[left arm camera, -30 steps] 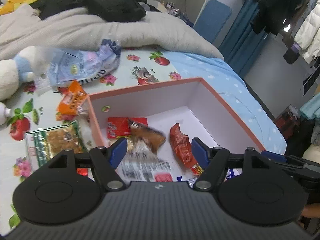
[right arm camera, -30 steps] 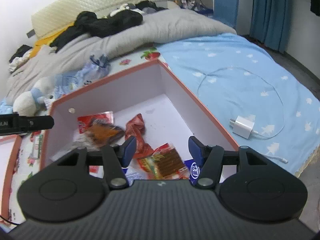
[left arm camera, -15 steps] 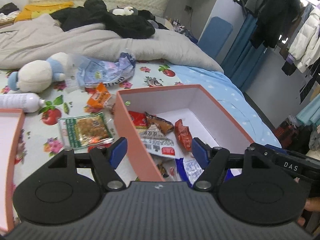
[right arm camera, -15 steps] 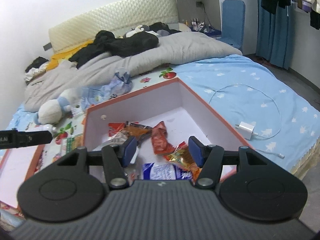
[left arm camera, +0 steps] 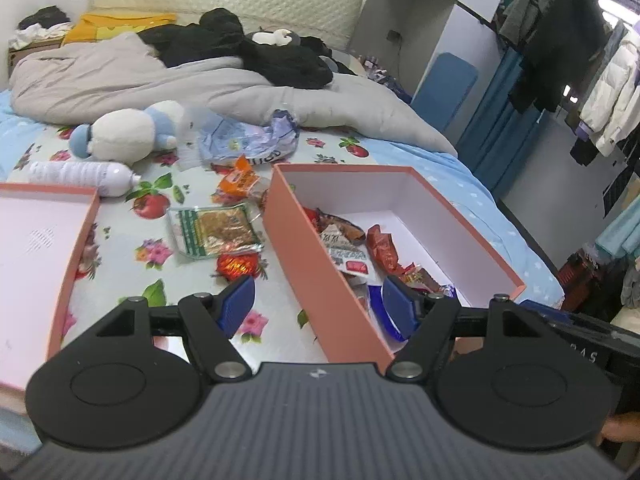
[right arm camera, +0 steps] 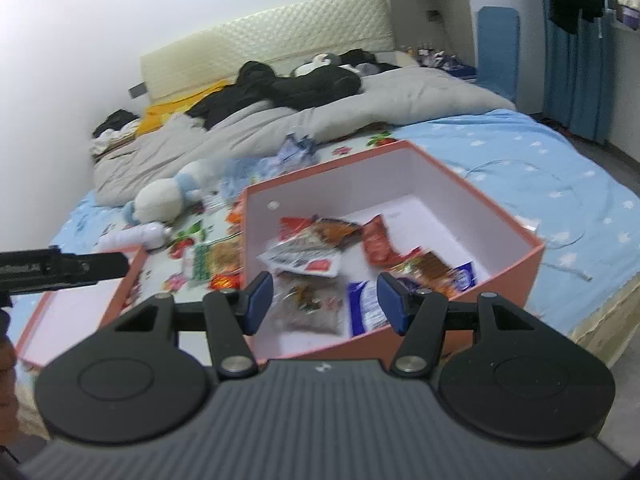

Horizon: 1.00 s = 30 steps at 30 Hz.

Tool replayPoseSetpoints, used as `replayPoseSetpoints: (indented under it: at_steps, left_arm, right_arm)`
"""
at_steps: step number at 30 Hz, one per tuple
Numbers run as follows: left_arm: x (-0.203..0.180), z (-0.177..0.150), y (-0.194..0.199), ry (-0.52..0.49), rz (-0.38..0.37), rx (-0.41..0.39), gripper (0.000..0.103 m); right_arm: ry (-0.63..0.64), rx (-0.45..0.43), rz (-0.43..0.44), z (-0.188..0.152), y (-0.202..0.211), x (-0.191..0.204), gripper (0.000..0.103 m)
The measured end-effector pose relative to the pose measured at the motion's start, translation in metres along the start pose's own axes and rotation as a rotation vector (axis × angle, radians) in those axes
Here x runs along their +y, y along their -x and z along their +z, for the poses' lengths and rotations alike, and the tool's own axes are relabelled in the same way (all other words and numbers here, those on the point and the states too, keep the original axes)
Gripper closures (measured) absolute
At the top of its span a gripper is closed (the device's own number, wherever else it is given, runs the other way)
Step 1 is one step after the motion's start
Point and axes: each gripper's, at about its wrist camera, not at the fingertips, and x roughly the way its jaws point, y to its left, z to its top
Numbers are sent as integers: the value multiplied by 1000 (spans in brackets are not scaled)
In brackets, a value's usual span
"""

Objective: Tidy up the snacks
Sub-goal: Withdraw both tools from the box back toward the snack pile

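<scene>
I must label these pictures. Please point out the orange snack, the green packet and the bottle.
orange snack point(left arm camera: 239, 181), left wrist view, wrapper middle
green packet point(left arm camera: 216, 231), left wrist view, packet middle
bottle point(left arm camera: 80, 173), left wrist view, white body

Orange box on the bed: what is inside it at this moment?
Inside the orange box lies a loose pile of snack packets: a red packet, a white-labelled packet, a clear bag and a blue-white packet. Whatever lies beneath them is covered. Both grippers are open and empty.
</scene>
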Motion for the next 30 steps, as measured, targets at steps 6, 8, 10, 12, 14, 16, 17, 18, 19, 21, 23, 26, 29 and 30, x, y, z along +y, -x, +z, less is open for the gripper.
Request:
replayPoseSetpoints:
  at_steps: [6,8,10,12,14,16,17,18,19,21,23,26,29,30]
  left_arm:
    - [14,-22,19,29,29,4,28]
    - [20,-29,22,46,40,8,28]
    - [26,-37,25,66,46,14,28]
    - [33,-46,26,80,53,22,28]
    - [39,-52,27,93,59,32,28]
    - [44,-56,26,104,67,41,28]
    - [47,-57,25,110,70,44,28]
    - [51,-57,24,116,73,47,28]
    - [53,-57,22,120,74,48,28]
    - [58,-56,19,127,75,50,28]
    - [61,-53,14,129,74,50,28]
    - [69,-52,5,140,78,67,28]
    - [76,-49,-7,147,87,83,28]
    - [80,-48,-12,150,90,87,28]
  right_arm:
    - [49,38,53,-20,3,28,43]
    - [66,50,69,-27,3,37,43]
    - [83,64,84,-33,3,46,43]
    - [96,80,98,-38,2,52,43]
    - [108,93,107,-41,0,56,43]
    - [114,102,114,-43,-1,60,43]
    - [118,103,116,-44,-3,62,43]
    - [121,105,116,-44,-3,63,43]
    - [123,107,114,-45,-6,65,43]
    - [124,112,114,-44,-9,67,43]
    - [121,115,115,-45,-12,67,43]
    - [118,119,118,-45,-19,67,43]
    - [128,131,128,-47,-29,72,43]
    - [132,133,134,-47,-32,74,43]
